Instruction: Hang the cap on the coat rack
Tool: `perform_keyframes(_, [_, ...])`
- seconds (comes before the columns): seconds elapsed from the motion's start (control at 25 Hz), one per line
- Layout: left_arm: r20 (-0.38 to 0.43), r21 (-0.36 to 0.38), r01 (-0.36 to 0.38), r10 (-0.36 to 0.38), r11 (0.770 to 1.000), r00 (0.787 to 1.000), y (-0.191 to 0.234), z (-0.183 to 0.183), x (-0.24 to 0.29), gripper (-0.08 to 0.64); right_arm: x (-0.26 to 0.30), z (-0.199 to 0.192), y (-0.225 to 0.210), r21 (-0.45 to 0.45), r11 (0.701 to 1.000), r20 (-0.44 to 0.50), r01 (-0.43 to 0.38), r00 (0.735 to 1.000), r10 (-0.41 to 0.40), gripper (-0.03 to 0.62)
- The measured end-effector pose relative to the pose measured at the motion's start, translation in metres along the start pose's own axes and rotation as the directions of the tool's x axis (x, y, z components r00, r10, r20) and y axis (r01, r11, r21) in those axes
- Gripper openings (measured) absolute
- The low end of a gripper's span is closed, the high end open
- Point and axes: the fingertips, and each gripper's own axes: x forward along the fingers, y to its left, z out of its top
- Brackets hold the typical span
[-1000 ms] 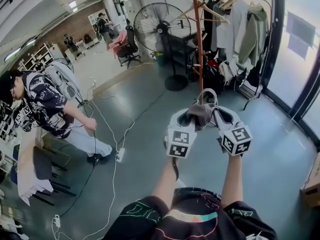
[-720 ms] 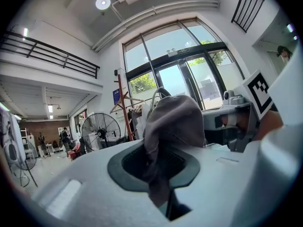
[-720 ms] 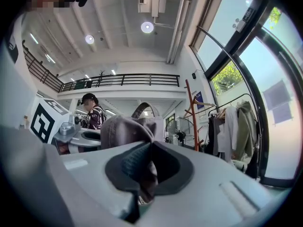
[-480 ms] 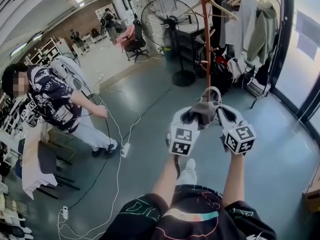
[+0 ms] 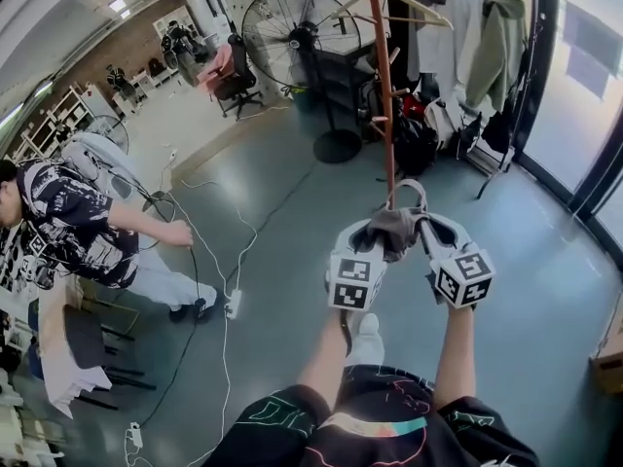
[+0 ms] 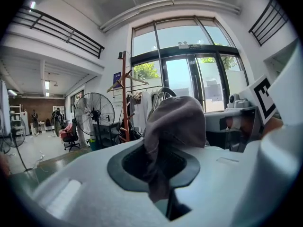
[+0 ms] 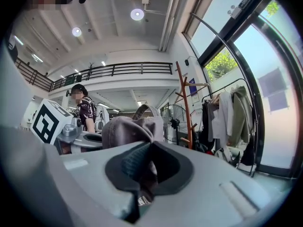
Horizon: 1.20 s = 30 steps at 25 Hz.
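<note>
Grey-brown cloth cap (image 5: 394,230) sits centre frame in the head view. One side is pinched in the left gripper (image 5: 368,236), the other in the right gripper (image 5: 421,232), both clamped on fabric. This two-sided hold probably keeps the back strap loop standing open for a peg. Wooden coat rack (image 5: 383,86) rises directly above the cap in frame, bare floor between. Fan (image 5: 297,37) is on its left and a loaded clothes rail (image 5: 467,37) on its right, so room narrows near the pegs. Bystander (image 5: 73,222) is far left, clear.

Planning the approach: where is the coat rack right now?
Head view: the coat rack stands upper centre, straight beyond the cap, with the standing fan to its left and the clothes rail to its right.
</note>
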Motion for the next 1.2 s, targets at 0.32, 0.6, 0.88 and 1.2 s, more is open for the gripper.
perform_keyframes(0.32, [-0.056,-0.150,0.068,-0.077,0.986,0.995,0.024,-0.042,0.067,0.054,0.049,-0.032,-0.038,0.033,0.999,-0.108,0.039,0.993,-0.035,0.015])
perform_keyframes(0.6, [-0.064,-0.196,0.062,-0.076,0.979,0.995,0.087,-0.043,0.119,0.054,0.132,-0.030,-0.055,0.059,0.998,-0.156,0.019,0.988,-0.010,0.015])
perform_keyframes(0.88, [-0.072,-0.219,0.024,-0.040,0.975,0.997,0.151,-0.043,0.171,0.055,0.206,-0.030,-0.075,0.050,0.998,-0.175,0.029,0.984,-0.020,0.015])
perform_keyframes(1.2, [-0.081,-0.189,0.074,-0.091,0.979,0.993,0.164,-0.038,0.217,0.055,0.230,-0.034,-0.110,0.072,0.992,-0.188,0.106,0.978,-0.091,0.015])
